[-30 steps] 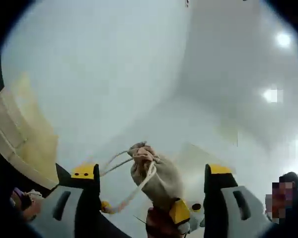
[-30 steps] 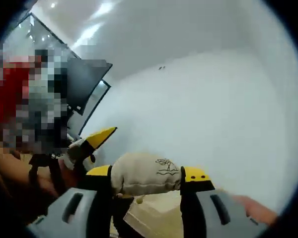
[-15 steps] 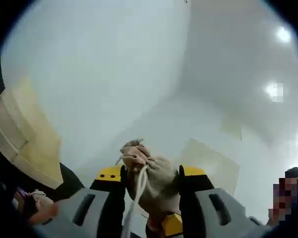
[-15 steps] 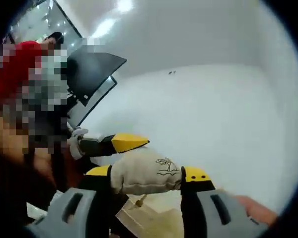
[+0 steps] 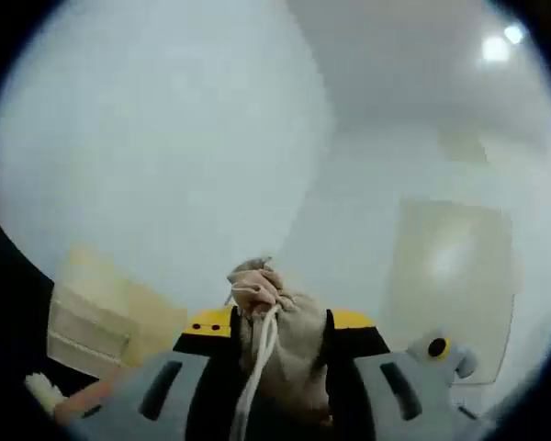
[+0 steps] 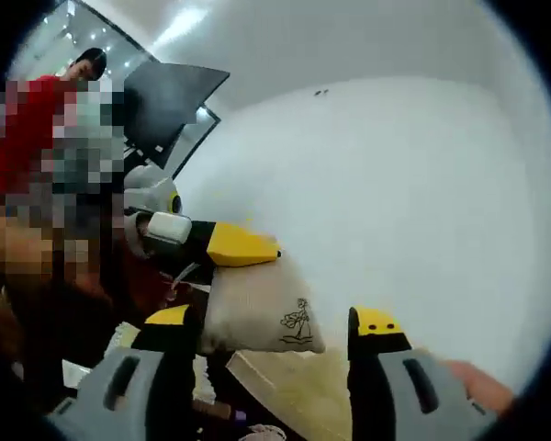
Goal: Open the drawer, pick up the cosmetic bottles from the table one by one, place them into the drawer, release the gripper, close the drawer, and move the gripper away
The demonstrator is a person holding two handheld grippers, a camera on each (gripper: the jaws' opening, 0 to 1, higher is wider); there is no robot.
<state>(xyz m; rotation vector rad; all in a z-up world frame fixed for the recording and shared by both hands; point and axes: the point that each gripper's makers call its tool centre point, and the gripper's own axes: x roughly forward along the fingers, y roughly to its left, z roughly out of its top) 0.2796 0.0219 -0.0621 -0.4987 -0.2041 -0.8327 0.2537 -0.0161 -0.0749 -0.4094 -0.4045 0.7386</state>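
Between my left gripper's point(image 5: 280, 323) yellow-tipped fingers point(image 5: 211, 323) sits the gathered neck of a small cloth bag point(image 5: 289, 344), and they are clenched on it, one on each side. Its white cord point(image 5: 255, 367) hangs down from the knot toward the camera. What the bag holds I cannot tell, since its mouth is drawn tight. Low at the left edge of the left gripper view stands pale wooden furniture point(image 5: 96, 317); whether it is the drawer I cannot say.

From my right gripper view, the left gripper comes in from the left, its yellow tip pressed on the bag's top corner. My right gripper point(image 6: 274, 323) is released: the bag, printed with a small tree, touches its left finger point(image 6: 170, 317), while the right finger point(image 6: 376, 323) stands apart from the cloth. A person in red point(image 6: 37, 119) stands at far left.
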